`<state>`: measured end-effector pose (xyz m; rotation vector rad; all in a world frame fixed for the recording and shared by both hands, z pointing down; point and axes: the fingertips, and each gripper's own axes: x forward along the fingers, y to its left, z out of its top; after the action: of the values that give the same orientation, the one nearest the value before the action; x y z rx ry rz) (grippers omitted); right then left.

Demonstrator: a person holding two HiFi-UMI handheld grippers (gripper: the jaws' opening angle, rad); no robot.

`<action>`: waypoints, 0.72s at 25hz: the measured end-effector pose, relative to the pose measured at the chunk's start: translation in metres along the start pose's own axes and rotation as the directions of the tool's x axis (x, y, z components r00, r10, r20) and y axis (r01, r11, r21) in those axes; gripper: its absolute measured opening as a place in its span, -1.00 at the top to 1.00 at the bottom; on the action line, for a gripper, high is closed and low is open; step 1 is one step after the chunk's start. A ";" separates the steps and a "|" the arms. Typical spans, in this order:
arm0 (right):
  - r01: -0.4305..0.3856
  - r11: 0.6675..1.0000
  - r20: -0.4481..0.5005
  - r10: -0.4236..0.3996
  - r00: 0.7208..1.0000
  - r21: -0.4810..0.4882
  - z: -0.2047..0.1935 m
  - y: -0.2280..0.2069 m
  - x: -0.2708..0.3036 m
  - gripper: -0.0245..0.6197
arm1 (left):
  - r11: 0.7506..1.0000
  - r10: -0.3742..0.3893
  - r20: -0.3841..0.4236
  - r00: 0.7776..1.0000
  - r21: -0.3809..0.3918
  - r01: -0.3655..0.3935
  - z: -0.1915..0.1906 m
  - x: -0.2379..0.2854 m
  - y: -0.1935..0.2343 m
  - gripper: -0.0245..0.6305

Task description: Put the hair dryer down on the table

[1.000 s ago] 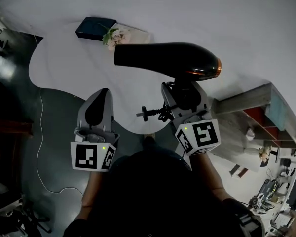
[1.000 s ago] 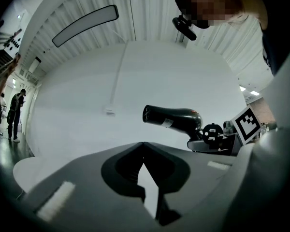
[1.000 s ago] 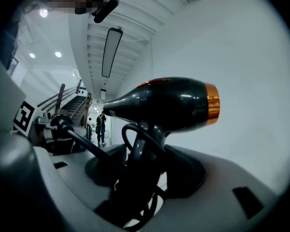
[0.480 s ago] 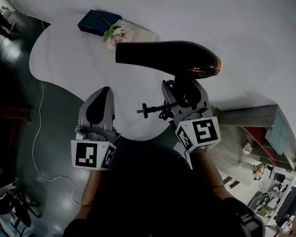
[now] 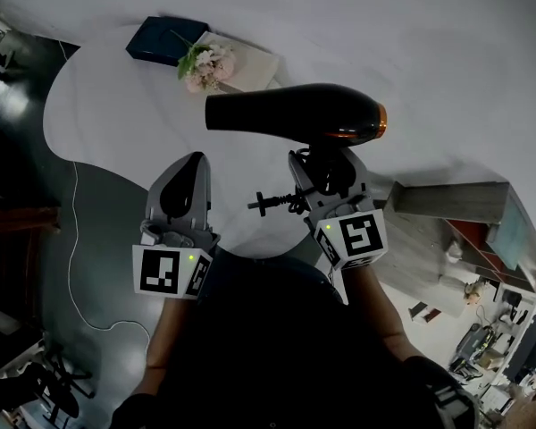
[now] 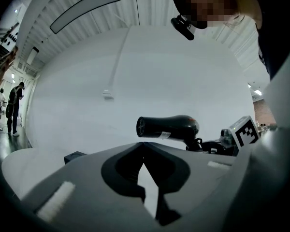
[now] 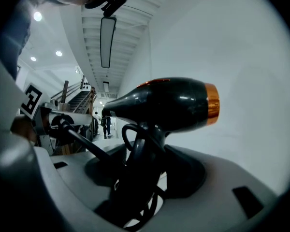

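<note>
Hair dryer point(image 5: 295, 114) | held clear above worktop point(image 5: 107, 105), handle pinched in fingers of right gripper point(image 5: 327, 170) | left gripper point(image 5: 189, 164) fingers pressed together, empty | risk: dangling cord point(image 5: 286, 201) may be snagged; top-heavy barrel may be tipped on release.

L claw point(image 6: 144, 145) closed, prob. empty

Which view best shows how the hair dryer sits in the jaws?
The right gripper view: the dryer stands by its handle between the jaws of the right gripper, close up. The head view shows the dryer whole from above; the left gripper view, small.
</note>
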<state>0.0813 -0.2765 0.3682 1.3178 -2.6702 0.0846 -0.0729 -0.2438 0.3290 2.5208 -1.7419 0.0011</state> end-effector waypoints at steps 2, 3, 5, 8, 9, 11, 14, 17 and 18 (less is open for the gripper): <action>0.006 0.999 -0.017 -0.007 1.000 -0.038 -0.010 -0.001 0.008 0.15 | 1.000 -0.013 -0.015 1.000 0.003 0.013 -0.005 0.009 0.007 0.89; 0.008 0.999 -0.029 -0.009 1.000 -0.052 -0.015 -0.001 0.012 0.15 | 1.000 -0.020 -0.024 1.000 0.001 0.020 -0.008 0.013 0.010 0.89; 0.013 0.998 -0.051 -0.016 0.999 -0.055 -0.026 -0.001 0.019 0.15 | 1.000 -0.031 -0.043 0.999 -0.007 0.031 -0.015 0.020 0.016 0.89; 0.045 0.999 -0.068 -0.045 0.997 0.003 -0.043 -0.007 0.027 0.15 | 0.999 -0.051 -0.070 0.996 -0.013 0.050 -0.025 0.030 0.021 0.89; 0.055 0.998 -0.078 -0.054 0.995 0.019 -0.049 -0.009 0.029 0.15 | 0.998 -0.059 -0.079 0.995 -0.014 0.058 -0.028 0.033 0.022 0.89; 0.065 0.997 -0.111 -0.062 0.992 0.027 -0.063 -0.014 0.033 0.15 | 0.997 -0.075 -0.098 0.992 -0.018 0.073 -0.035 0.039 0.023 0.89; 0.074 0.997 -0.155 -0.069 0.985 0.026 -0.083 -0.018 0.039 0.16 | 0.995 -0.099 -0.129 0.987 -0.030 0.096 -0.047 0.046 0.023 0.89; 0.067 0.998 -0.203 -0.063 0.977 0.014 -0.106 -0.022 0.044 0.16 | 0.993 -0.120 -0.163 0.979 -0.039 0.115 -0.059 0.052 0.022 0.89; 0.065 0.998 -0.218 -0.059 0.974 0.018 -0.113 -0.022 0.046 0.15 | 0.992 -0.125 -0.174 0.977 -0.040 0.120 -0.063 0.053 0.022 0.89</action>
<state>0.0851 -0.3124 0.4866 1.3154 -2.4516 0.2409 -0.0718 -0.2973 0.3959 2.5163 -1.5091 0.1837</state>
